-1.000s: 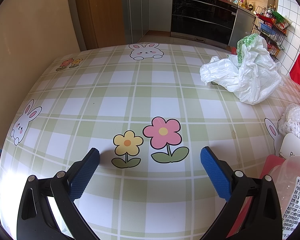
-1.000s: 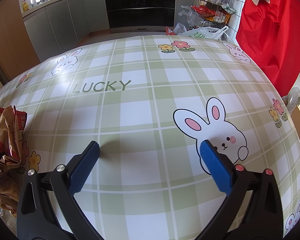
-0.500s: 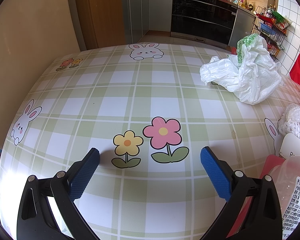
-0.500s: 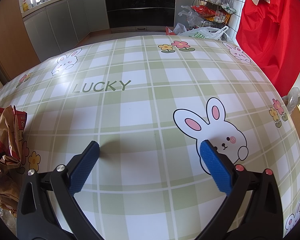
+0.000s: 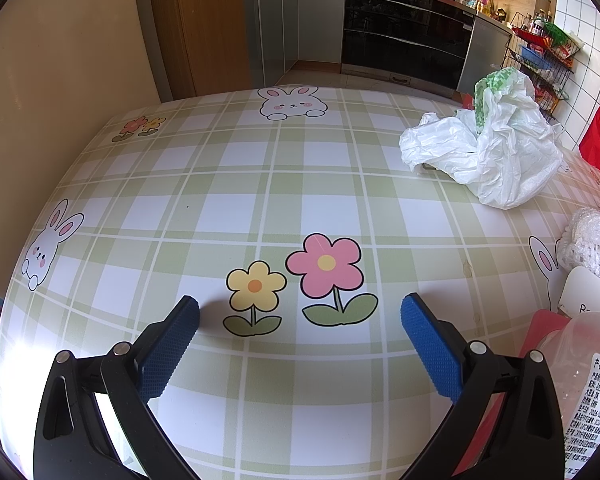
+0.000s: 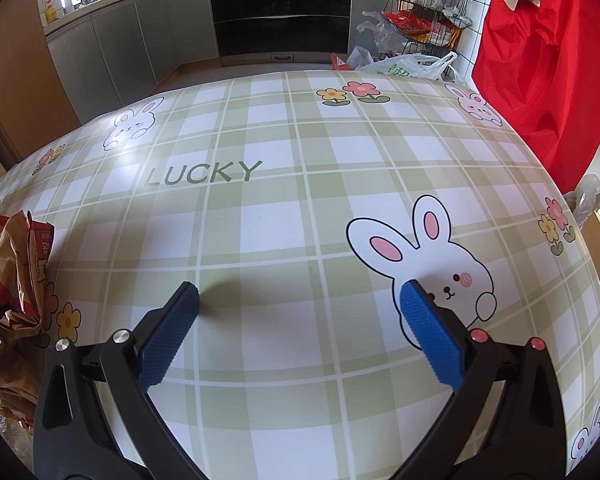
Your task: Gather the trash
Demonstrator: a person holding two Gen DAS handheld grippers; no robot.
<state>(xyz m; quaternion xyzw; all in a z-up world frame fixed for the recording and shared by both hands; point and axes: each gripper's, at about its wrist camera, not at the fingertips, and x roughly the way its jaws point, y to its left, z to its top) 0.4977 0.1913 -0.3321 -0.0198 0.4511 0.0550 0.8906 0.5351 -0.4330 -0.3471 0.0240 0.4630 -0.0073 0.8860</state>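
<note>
A crumpled white plastic bag (image 5: pixel 496 156) with a green-patterned piece in it lies at the far right of the table in the left wrist view. At that view's right edge are white foam netting (image 5: pixel 596 244), a white card (image 5: pixel 588 300) and a clear printed plastic wrapper (image 5: pixel 584 384) over something red. My left gripper (image 5: pixel 300 312) is open and empty, low over the flower print. In the right wrist view a crumpled brown and red paper bag (image 6: pixel 12 300) lies at the left edge. My right gripper (image 6: pixel 300 298) is open and empty over the cloth.
The table has a green plaid cloth (image 6: pixel 300 200) with rabbits and flowers. Kitchen cabinets and a black oven (image 6: pixel 280 8) stand beyond it. A wire rack (image 6: pixel 424 0) and a red cloth (image 6: pixel 548 60) are at the right, a beige wall (image 5: pixel 60 80) at the left.
</note>
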